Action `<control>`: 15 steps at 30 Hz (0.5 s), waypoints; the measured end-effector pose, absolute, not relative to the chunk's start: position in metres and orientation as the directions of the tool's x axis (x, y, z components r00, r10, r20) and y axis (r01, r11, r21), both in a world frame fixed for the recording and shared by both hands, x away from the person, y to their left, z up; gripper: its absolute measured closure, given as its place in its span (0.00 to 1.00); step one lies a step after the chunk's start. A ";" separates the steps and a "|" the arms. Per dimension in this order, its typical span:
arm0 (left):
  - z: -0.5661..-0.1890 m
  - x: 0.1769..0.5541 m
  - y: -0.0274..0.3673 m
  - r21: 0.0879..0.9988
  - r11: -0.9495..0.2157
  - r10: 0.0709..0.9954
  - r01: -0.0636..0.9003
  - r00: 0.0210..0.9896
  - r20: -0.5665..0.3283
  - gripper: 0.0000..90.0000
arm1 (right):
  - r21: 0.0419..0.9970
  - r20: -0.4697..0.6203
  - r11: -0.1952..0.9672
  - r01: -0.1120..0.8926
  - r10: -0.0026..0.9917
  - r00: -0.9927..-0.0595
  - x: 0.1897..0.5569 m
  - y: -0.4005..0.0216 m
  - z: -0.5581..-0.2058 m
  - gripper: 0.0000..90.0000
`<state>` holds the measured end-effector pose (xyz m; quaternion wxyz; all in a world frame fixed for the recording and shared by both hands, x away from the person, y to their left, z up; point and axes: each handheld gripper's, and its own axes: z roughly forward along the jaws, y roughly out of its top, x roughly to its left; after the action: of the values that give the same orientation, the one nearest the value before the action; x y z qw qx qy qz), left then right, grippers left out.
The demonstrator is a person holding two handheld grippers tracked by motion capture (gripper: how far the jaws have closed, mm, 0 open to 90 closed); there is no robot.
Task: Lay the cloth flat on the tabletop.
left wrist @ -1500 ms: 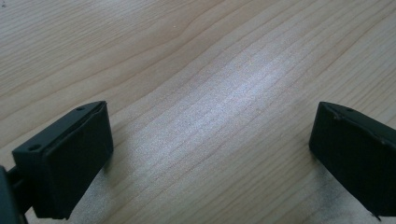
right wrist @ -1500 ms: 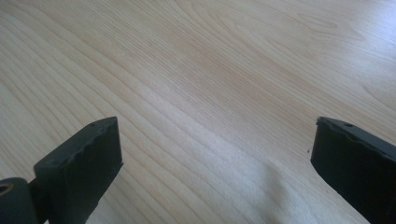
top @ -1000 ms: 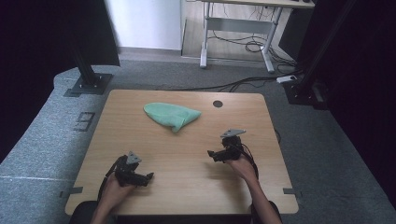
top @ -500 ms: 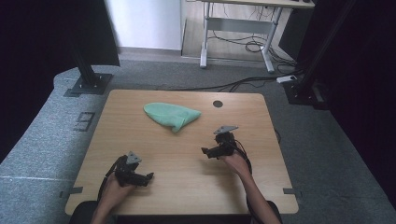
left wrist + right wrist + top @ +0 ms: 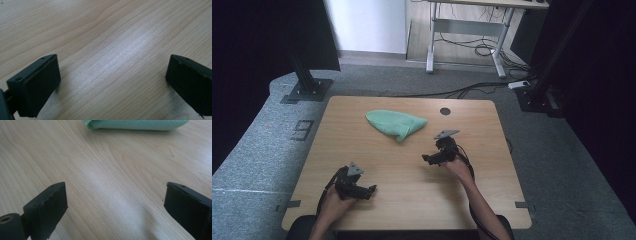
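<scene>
pale matt wood-grain table [image 5: 412,165]; mint cloth [image 5: 396,123] has a fine woven mesh texture.

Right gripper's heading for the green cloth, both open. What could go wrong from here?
1. The green cloth lies flat on the table; the right gripper may scrape wood and pinch one layer only.
2. The cloth looks folded; lifting from one end may unfold it.
3. The left gripper sits far off, likely late to help.

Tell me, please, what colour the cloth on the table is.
Mint green cloth; the high view shows it best.
</scene>
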<state>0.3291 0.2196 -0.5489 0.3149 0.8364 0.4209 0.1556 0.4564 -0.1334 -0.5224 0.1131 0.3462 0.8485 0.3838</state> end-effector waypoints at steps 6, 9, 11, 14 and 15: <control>-0.549 0.329 0.220 0.658 -0.447 0.802 0.606 0.597 -0.005 0.00 | 0.722 0.083 0.468 0.509 0.672 -0.736 0.464 -0.123 -0.524 0.10; -0.549 0.329 0.220 0.658 -0.447 0.802 0.606 0.597 -0.005 0.00 | 0.723 0.092 0.465 0.511 0.669 -0.738 0.467 -0.120 -0.525 0.10; -0.549 0.329 0.220 0.658 -0.447 0.802 0.606 0.597 -0.005 0.00 | 0.724 0.099 0.460 0.514 0.668 -0.737 0.470 -0.118 -0.525 0.11; -0.549 0.329 0.220 0.658 -0.447 0.802 0.606 0.597 -0.005 0.00 | 0.729 0.102 0.463 0.504 0.655 -0.749 0.475 -0.113 -0.525 0.13; -0.549 0.329 0.220 0.658 -0.447 0.802 0.606 0.597 -0.005 0.00 | 0.729 0.102 0.463 0.504 0.655 -0.749 0.475 -0.113 -0.525 0.13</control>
<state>0.3291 0.2195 -0.5489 0.3149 0.8363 0.4211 0.1555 0.4748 -0.1133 -0.5249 0.0966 0.3408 0.8498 0.3903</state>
